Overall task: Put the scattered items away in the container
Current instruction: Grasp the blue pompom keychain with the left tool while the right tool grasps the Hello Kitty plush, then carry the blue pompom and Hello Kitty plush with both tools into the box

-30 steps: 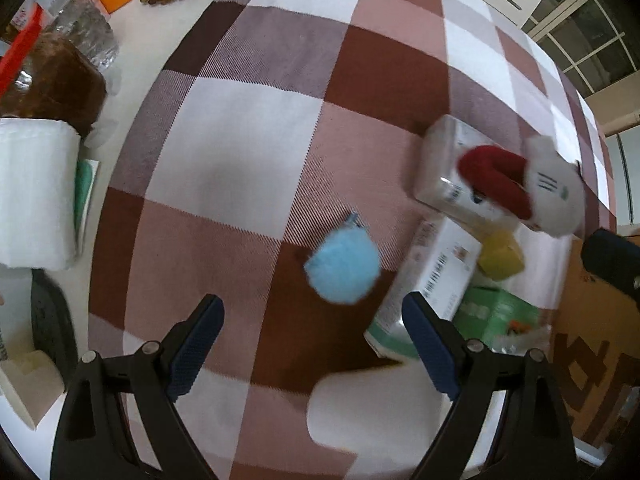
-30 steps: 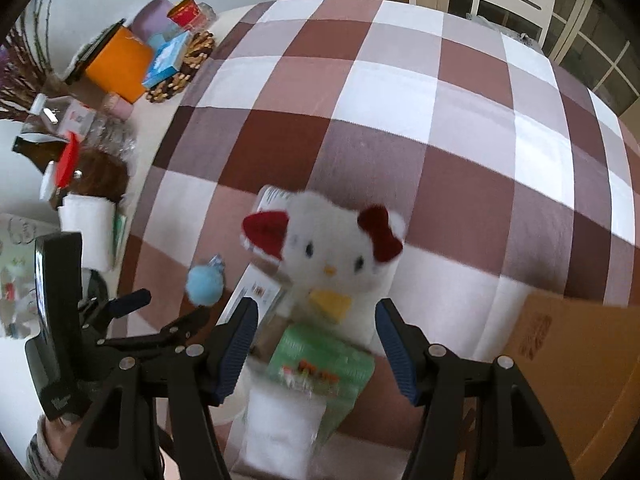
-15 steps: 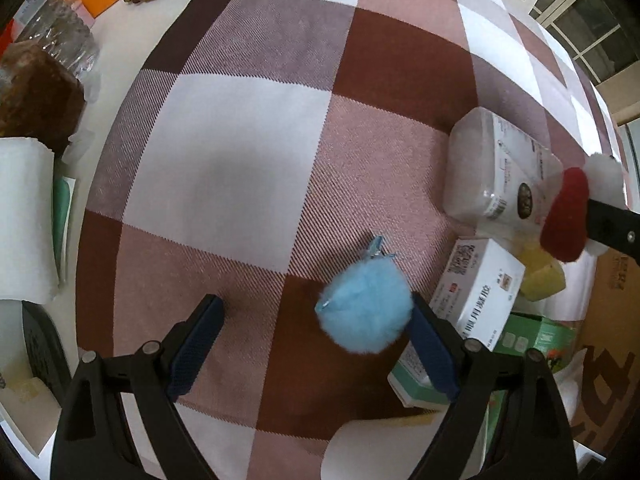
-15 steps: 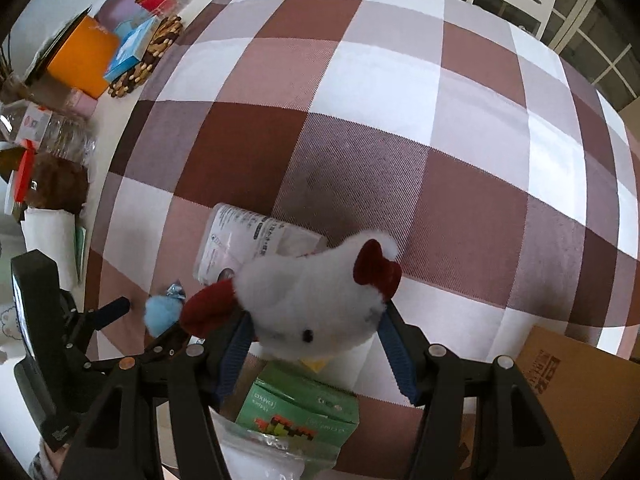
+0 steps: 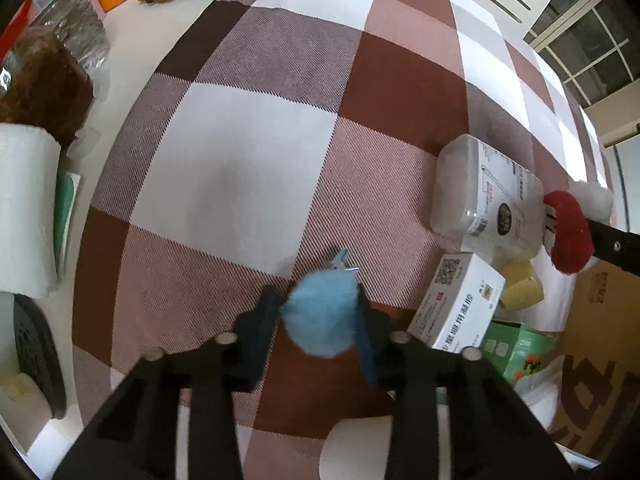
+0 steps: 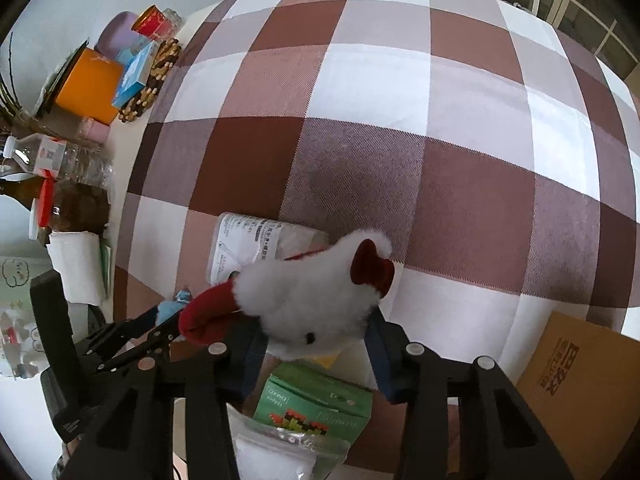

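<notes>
Both grippers have closed since the earlier frames: the left gripper (image 5: 318, 316) now pinches the blue pompom (image 5: 322, 316) at lower centre, and the right gripper (image 6: 312, 336) squeezes the white plush cat (image 6: 316, 300) above the green box (image 6: 316, 404); the cardboard box (image 6: 580, 372) sits lower right.

Brown-and-white checked cloth (image 5: 256, 160), sky-blue pompom (image 5: 322, 316), white plush (image 6: 316, 300) with red bows, green box (image 6: 316, 400), orange tub (image 6: 86, 86), tan carton (image 6: 580, 368).

Soft, even daylight comes from the white-framed windows (image 5: 580, 28) at far right. The brown-and-white checked tablecloth (image 6: 400, 128) shows only faint shadows and no glare. Fisheye curvature bends the edges, dark vignette fills the corners, and near objects blur slightly.
</notes>
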A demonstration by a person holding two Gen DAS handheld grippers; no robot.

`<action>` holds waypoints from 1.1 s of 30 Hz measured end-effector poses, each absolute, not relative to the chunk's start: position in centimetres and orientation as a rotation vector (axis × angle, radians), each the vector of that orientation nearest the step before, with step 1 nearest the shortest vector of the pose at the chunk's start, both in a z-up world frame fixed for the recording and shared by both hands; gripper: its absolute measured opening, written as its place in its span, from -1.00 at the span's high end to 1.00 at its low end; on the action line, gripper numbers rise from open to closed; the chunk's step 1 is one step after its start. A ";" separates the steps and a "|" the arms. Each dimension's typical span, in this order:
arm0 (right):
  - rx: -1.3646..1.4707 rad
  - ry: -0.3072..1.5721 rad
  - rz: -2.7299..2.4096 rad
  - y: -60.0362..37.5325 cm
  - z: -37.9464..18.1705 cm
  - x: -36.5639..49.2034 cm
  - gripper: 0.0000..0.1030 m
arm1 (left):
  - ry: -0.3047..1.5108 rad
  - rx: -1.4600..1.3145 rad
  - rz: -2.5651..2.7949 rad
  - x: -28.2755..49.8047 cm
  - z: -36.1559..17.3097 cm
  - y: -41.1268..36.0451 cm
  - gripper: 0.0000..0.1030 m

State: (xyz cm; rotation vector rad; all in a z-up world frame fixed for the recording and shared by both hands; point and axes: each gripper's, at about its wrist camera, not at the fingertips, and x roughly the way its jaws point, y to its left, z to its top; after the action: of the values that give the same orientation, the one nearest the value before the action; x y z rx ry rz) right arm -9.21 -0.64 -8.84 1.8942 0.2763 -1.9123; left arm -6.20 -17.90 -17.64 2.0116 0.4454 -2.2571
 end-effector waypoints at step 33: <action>1.722 0.324 -1.909 1.8 -1.1 -3.0 0.12 | 0.303 1.913 -2.370 -3.5 -6.8 -14.0 0.34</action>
State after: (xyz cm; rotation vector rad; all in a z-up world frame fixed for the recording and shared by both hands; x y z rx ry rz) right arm -2.96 1.79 -1.05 1.7215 0.3243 -1.9093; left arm -3.48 -14.02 -6.80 1.9132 0.3031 -2.3698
